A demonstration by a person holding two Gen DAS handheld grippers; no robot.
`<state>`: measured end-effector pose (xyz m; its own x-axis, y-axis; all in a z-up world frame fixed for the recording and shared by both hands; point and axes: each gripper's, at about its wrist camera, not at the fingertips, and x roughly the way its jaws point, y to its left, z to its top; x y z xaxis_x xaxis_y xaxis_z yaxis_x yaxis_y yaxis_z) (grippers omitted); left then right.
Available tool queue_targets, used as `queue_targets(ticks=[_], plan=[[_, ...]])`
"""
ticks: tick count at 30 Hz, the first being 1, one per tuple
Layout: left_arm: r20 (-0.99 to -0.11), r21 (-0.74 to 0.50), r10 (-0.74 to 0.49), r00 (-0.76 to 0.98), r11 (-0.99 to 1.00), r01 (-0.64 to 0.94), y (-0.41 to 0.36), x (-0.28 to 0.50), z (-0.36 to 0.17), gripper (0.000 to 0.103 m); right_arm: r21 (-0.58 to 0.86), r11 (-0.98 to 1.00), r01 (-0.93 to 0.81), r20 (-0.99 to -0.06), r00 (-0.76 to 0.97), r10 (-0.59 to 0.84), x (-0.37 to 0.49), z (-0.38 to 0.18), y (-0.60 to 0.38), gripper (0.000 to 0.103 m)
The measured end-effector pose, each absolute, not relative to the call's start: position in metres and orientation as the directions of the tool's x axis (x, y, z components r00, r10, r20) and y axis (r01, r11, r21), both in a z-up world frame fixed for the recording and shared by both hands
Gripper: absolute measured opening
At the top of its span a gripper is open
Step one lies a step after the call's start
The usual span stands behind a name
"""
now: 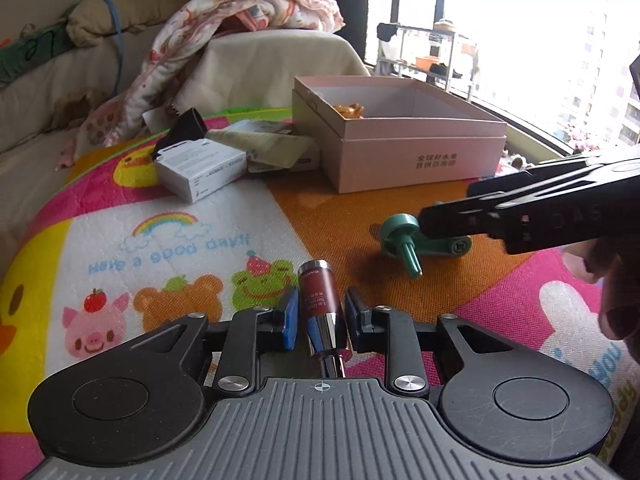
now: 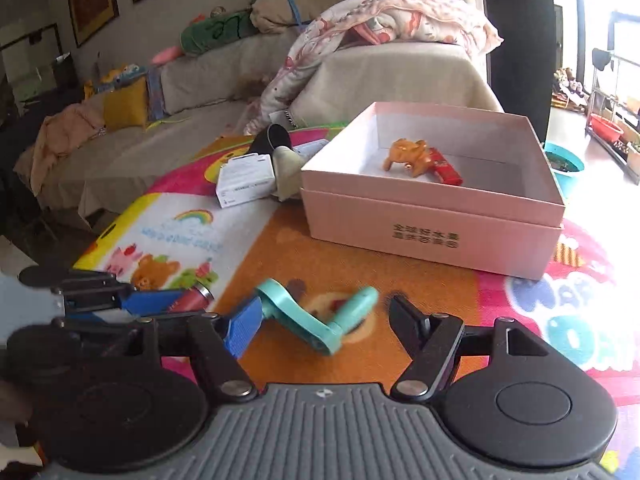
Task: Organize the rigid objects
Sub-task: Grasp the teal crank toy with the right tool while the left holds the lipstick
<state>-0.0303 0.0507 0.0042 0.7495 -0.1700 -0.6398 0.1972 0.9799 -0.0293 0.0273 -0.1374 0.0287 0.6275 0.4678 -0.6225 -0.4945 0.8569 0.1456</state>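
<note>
A dark red lip tube (image 1: 318, 300) with a silver neck lies on the mat between the fingers of my left gripper (image 1: 322, 314), which is open around it with gaps on both sides. A teal plastic crank (image 1: 404, 240) lies on the orange patch; in the right wrist view the crank (image 2: 316, 316) sits between the spread fingers of my right gripper (image 2: 324, 320), which is open. The right gripper (image 1: 532, 208) reaches over the crank in the left wrist view. The left gripper (image 2: 120, 300) shows at the left with the tube (image 2: 192, 300). A pink box (image 2: 432, 216) holds an orange toy (image 2: 408, 152) and a red item (image 2: 446, 168).
A white carton (image 1: 200, 170) and papers with a black object (image 1: 188, 126) lie left of the pink box (image 1: 412, 152). A colourful cartoon mat (image 1: 168, 248) covers the surface. A sofa with a blanket (image 2: 384, 16) stands behind. A window is at the right.
</note>
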Motion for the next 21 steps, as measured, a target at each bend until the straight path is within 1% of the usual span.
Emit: queue_targets(ticks=[1, 6, 9, 12, 16, 17, 21], plan=[[-0.64, -0.036, -0.173, 0.749, 0.98, 0.196, 0.052, -0.03, 0.004, 0.028, 0.122, 0.862, -0.493, -0.619, 0.641, 0.454, 0.026, 0.028, -0.128, 0.071], [-0.637, -0.045, -0.175, 0.751, 0.981, 0.191, 0.053, -0.031, 0.004, 0.028, -0.117, 0.854, -0.507, -0.597, 0.723, 0.347, 0.021, 0.016, -0.088, 0.071], [-0.631, -0.056, -0.178, 0.755, 0.981, 0.184, 0.054, -0.032, 0.003, 0.028, -0.155, 0.855, -0.495, -0.602, 0.734, 0.316, 0.016, 0.01, -0.097, 0.071], [-0.626, -0.053, -0.174, 0.76, 0.982, 0.181, 0.054, -0.033, 0.002, 0.028, -0.141, 0.879, -0.456, -0.622, 0.732, 0.28, 0.018, 0.006, -0.115, 0.072], [-0.627, -0.067, -0.174, 0.759, 0.983, 0.17, 0.053, -0.035, 0.003, 0.028, -0.03, 0.923, -0.383, -0.659, 0.702, 0.269, 0.033, 0.003, -0.136, 0.078], [-0.627, -0.072, -0.177, 0.758, 0.983, 0.17, 0.054, -0.035, 0.003, 0.028, -0.003, 0.93, -0.367, -0.666, 0.695, 0.272, 0.037, 0.003, -0.14, 0.078], [-0.623, -0.081, -0.181, 0.761, 0.983, 0.167, 0.055, -0.034, 0.002, 0.028, 0.028, 0.932, -0.36, -0.661, 0.693, 0.288, 0.042, 0.001, -0.141, 0.079]])
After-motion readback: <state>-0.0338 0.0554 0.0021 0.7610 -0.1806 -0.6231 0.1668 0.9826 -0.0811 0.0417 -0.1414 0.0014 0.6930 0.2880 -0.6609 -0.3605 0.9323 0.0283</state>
